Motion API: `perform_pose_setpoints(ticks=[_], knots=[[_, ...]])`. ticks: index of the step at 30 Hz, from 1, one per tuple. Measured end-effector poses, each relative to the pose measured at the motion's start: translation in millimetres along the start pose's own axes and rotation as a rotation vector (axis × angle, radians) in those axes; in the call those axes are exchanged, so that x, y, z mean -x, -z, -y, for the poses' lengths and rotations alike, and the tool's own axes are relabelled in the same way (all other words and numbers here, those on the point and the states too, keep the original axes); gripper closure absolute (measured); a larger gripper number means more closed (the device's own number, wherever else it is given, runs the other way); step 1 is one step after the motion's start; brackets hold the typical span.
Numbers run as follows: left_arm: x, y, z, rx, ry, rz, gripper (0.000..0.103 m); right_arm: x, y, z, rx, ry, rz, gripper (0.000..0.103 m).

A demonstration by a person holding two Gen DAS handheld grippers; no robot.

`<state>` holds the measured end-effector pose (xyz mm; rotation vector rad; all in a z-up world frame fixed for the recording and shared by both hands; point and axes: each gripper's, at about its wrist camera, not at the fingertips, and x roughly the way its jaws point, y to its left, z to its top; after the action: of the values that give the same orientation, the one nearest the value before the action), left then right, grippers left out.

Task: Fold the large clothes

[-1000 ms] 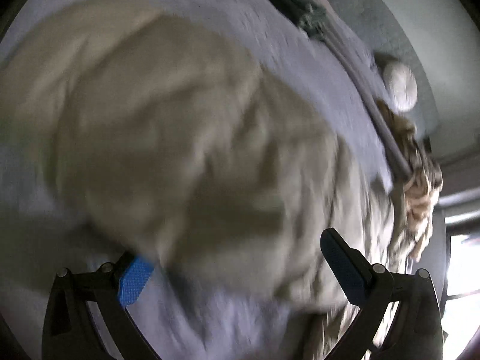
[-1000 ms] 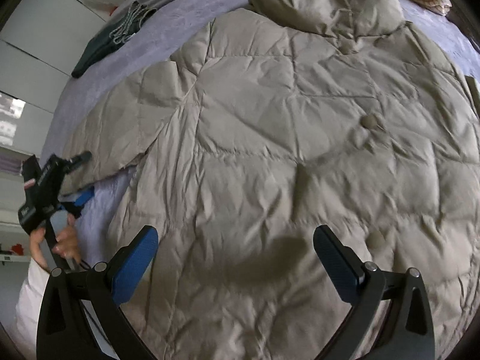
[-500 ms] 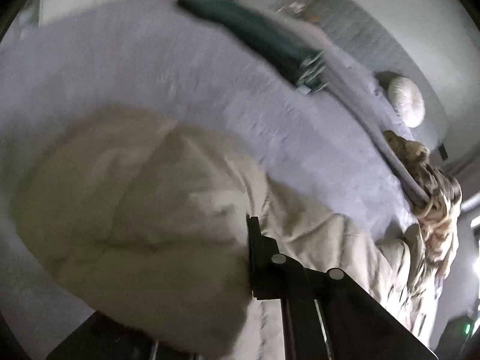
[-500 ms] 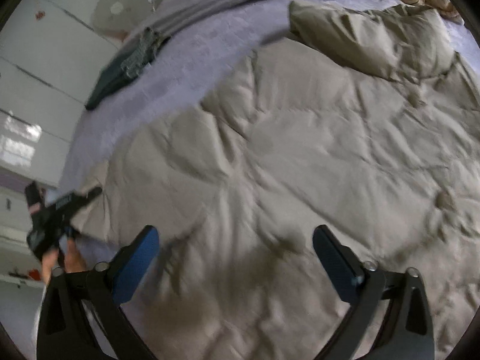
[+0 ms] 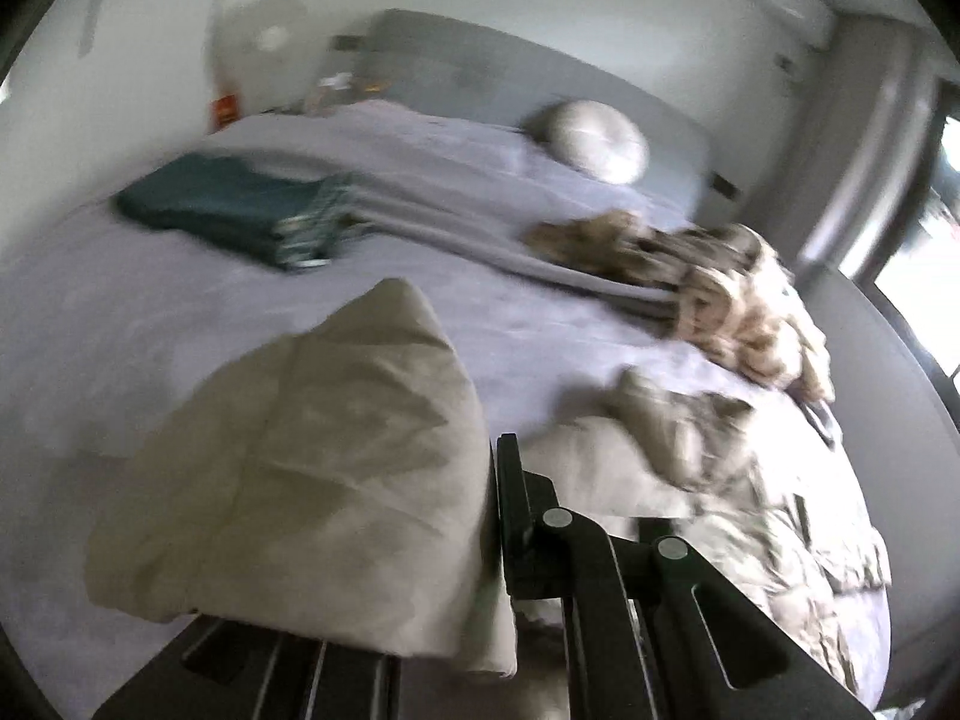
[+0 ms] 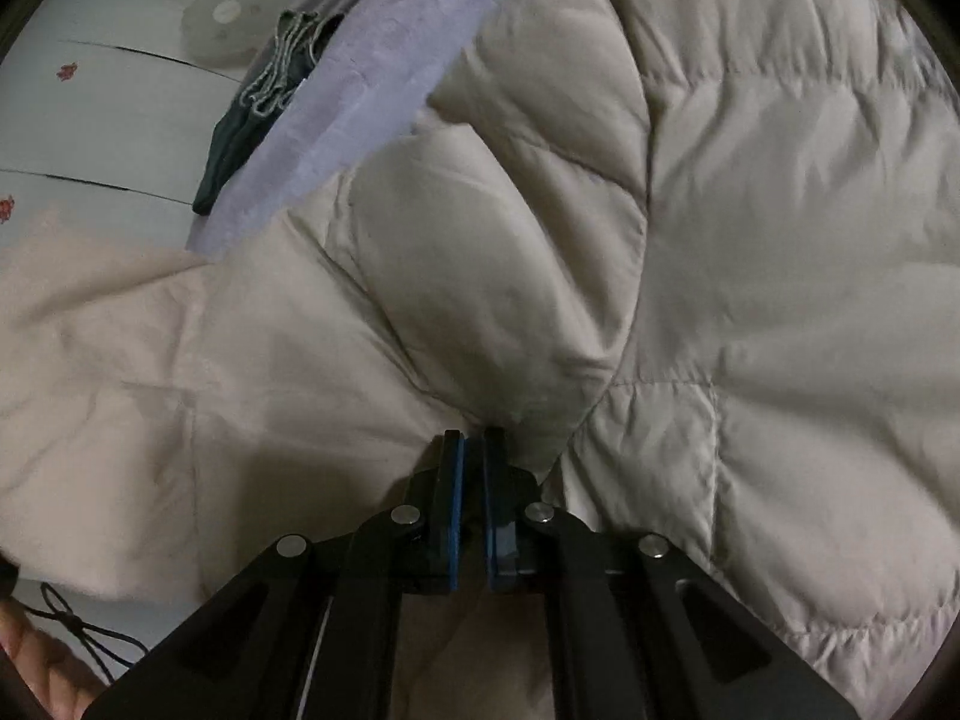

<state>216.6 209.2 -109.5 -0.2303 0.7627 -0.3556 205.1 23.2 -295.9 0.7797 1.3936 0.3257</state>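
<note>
A beige quilted down jacket (image 6: 750,240) lies spread on the lavender bed. My right gripper (image 6: 473,450) is shut on a pinched fold of the jacket near its lower left part. My left gripper (image 5: 489,516) is shut on the jacket's sleeve (image 5: 324,468) and holds it lifted above the bed; the sleeve covers the left finger. The rest of the jacket (image 5: 720,480) lies rumpled to the right in the left wrist view.
A folded dark green garment (image 5: 240,210) lies on the bed (image 5: 150,300) at the far left, also seen in the right wrist view (image 6: 258,102). A tan patterned blanket (image 5: 738,300) and a round pillow (image 5: 594,141) lie near the headboard. A window is at right.
Both grippers went from open to shut. The left took the sleeve and lifted it, tilting up toward the headboard. The right came down onto the jacket and pinched a fold.
</note>
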Motion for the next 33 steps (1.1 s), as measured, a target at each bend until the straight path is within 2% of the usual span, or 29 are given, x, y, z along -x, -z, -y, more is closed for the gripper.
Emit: perform_pose_setpoints(ticks=[3,5,6,10,14,17,19,21,22,23,25,26,29,31,33], knots=[[-17.6,0.0,51.3,-0.053,0.059,-0.03,0.092,19.4,1.5,8.6,-0.004,-0.054,-0.033,0.098],[-33.8,4.3,89.1,-0.1,0.105,-0.056,0.092,43.7,4.4,20.6,-0.006,-0.05,-0.006,0.098],[-42.7,8.7,107.7,-0.131,0.118,-0.07,0.092,57.3,6.0,27.9,-0.007,-0.04,0.016,0.098],[-86.1,41.0,173.9,-0.259,0.145,-0.167,0.092,137.8,8.1,78.4,-0.021,0.104,0.149,0.098],[-132.9,91.9,216.8,-0.391,0.08,-0.276,0.092,198.1,10.4,128.9,-0.042,0.237,0.229,0.097],[-163.7,131.6,230.8,-0.476,-0.006,-0.367,0.092,218.0,13.5,159.3,-0.057,0.299,0.241,0.097],[-170.9,145.2,230.1,-0.511,-0.057,-0.365,0.087,223.2,16.0,181.3,-0.086,0.299,0.231,0.097],[-166.7,147.8,233.7,-0.535,-0.069,-0.353,0.087,223.9,19.6,193.2,-0.105,0.283,0.226,0.097],[-163.4,147.9,235.4,-0.545,-0.069,-0.359,0.079,226.0,20.5,191.8,-0.107,0.279,0.226,0.097],[-158.4,147.2,235.9,-0.551,-0.059,-0.371,0.05,235.5,29.1,195.7,-0.105,0.277,0.228,0.097],[-145.5,142.2,234.6,-0.544,-0.04,-0.353,0.01,238.4,27.2,193.8,-0.105,0.275,0.232,0.095],[-134.3,139.1,233.2,-0.539,-0.041,-0.322,0.01,240.5,26.1,193.2,-0.106,0.273,0.233,0.095],[-110.2,129.8,222.6,-0.504,-0.048,-0.304,0.01,244.1,23.8,182.8,-0.078,0.286,0.237,0.095],[-88.2,116.3,198.7,-0.434,-0.041,-0.288,0.01,244.3,25.6,168.1,-0.024,0.315,0.241,0.095],[-63.4,101.5,165.9,-0.334,-0.059,-0.262,0.01,241.7,23.5,142.2,0.076,0.347,0.238,0.083]])
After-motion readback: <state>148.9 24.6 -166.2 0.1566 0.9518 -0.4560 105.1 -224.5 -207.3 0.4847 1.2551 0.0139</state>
